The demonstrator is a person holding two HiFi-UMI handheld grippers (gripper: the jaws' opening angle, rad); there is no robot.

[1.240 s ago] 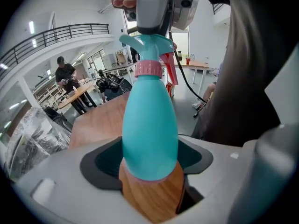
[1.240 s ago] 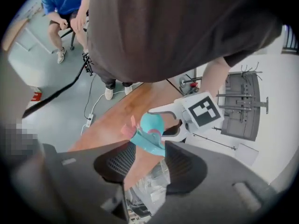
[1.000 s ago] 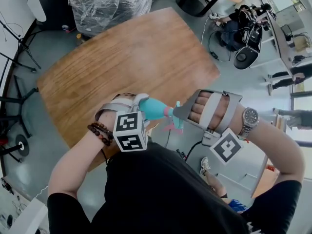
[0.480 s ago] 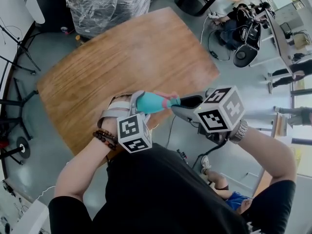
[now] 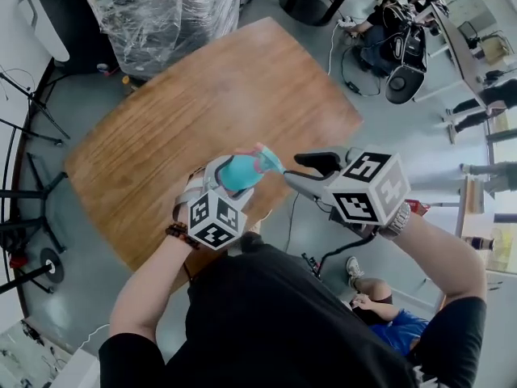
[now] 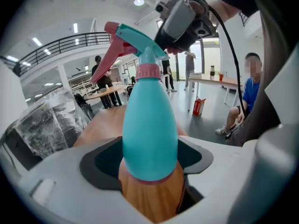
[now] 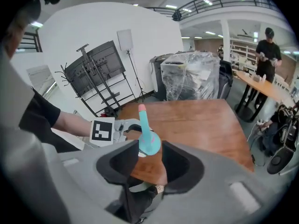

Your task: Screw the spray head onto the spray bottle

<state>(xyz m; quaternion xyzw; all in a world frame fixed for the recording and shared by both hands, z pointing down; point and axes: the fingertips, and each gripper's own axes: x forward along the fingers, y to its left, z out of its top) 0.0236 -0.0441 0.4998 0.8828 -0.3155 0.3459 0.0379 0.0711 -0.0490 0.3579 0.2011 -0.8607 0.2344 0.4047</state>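
Observation: found spray bottle (image 6: pixel 149 125) clamped at its body in left hand-held gripper (image 6: pixel 148 161), over bench (image 5: pixel 202 95) edge. Saw long axis aimed, spray head (image 6: pixel 135 41) first, at right hand-held gripper (image 7: pixel 148 164) just beyond. Noted its jaws just opened apart, pressing nothing.

Black T-shirt (image 5: pixel 275 314), bead bracelet (image 5: pixel 176 231), watch (image 5: pixel 398 220); grey left tool (image 5: pixel 233 176), right tool (image 5: pixel 310 173) with marker cubes (image 5: pixel 214 221)

A bare brown wooden surface (image 5: pixel 202 111) fills the middle. A plastic-wrapped stack (image 5: pixel 161 14) stands beyond its far edge.
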